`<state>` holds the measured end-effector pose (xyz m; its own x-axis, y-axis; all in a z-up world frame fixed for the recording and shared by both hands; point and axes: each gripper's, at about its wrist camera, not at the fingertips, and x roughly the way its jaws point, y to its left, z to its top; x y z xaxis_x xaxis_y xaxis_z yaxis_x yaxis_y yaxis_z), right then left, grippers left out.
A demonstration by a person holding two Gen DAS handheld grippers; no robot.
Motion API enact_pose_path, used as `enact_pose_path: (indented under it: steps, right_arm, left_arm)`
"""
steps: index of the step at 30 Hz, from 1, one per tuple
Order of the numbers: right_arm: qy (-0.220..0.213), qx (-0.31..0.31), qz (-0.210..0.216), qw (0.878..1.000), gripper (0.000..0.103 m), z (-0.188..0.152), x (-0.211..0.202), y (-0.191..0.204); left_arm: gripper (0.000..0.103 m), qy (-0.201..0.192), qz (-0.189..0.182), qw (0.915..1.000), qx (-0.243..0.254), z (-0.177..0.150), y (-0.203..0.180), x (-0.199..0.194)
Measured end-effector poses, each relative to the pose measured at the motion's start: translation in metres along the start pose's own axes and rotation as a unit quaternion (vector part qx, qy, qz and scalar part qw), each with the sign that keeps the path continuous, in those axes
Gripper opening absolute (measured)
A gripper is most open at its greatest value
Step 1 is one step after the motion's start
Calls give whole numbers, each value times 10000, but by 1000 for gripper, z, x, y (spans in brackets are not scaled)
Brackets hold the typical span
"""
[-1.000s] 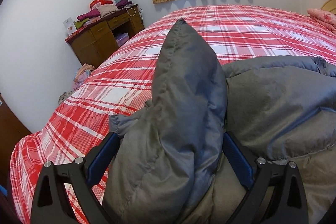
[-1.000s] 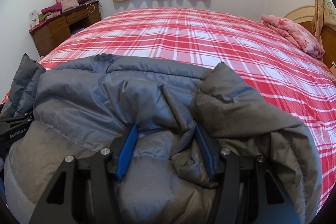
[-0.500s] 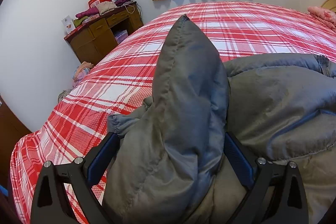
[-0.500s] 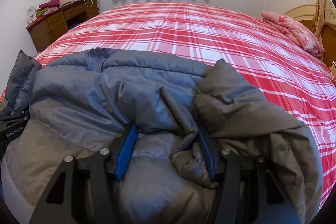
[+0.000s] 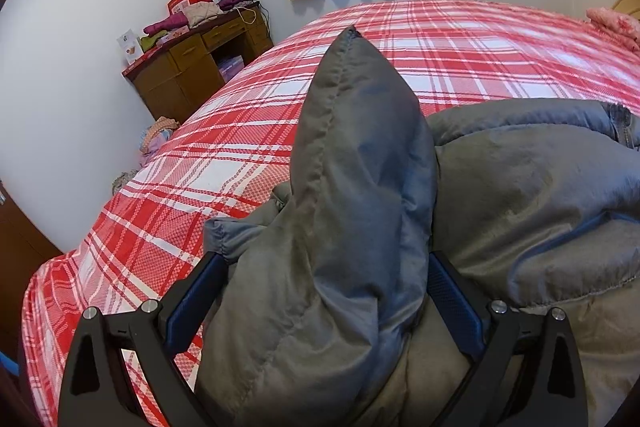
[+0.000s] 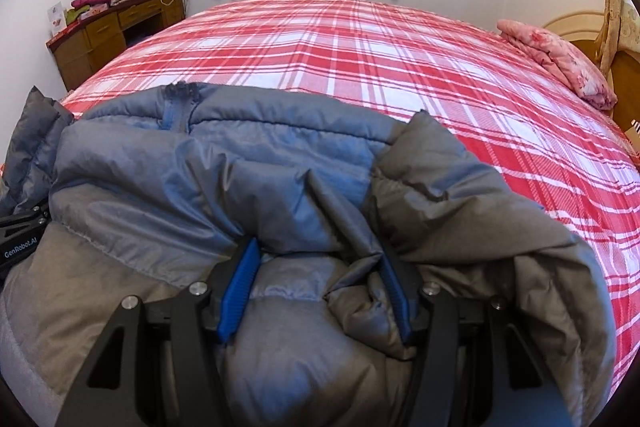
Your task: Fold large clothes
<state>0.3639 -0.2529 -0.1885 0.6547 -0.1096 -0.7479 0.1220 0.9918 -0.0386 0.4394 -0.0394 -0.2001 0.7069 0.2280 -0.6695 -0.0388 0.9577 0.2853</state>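
Over near edge of bed (image 6: 360,75): jacket (image 6: 248,171) bunched, held by both ends. Left hand-held gripper (image 5: 320,303) clamped on upstanding padded corner; right hand-held gripper (image 6: 320,291) clamped on crumpled fold. Versus a second ago: grips unchanged, bundle barely shifted, corner slightly more upright. Reading: pause mid-carry; fold not yet laid on bed.

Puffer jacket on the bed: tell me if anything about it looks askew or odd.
The grey puffer jacket is bunched, not flat. One padded corner sticks up in a peak between the left gripper fingers. No tear or spill shows.
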Motion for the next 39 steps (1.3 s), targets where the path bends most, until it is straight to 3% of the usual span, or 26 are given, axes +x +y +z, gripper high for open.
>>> enact_pose_path:
  steps: [3, 7, 10, 13, 17, 39]
  right_arm:
    - [70, -150, -245, 9996, 61, 10, -9, 10]
    - [-232, -28, -273, 9994, 61, 34, -31, 28]
    - [-270, -192, -210, 9992, 61, 43, -25, 52]
    - [-51, -421, -286, 9987, 61, 35, -1, 70]
    - [16, -363, -201, 9991, 63, 25, 12, 66]
    - [124, -577, -351, 9976, 64, 19, 23, 76]
  left_arm:
    - [100, 186, 100, 9997, 99, 9, -2, -5]
    - [100, 8, -127, 9999, -94, 26, 4, -30]
    - [100, -23, -354, 9993, -143, 30, -3, -34]
    - [100, 14, -106, 9999, 103, 23, -22, -22]
    - [100, -68, -193, 9998, -20, 14, -22, -16]
    - [101, -32, -32, 9999, 92, 10, -31, -8]
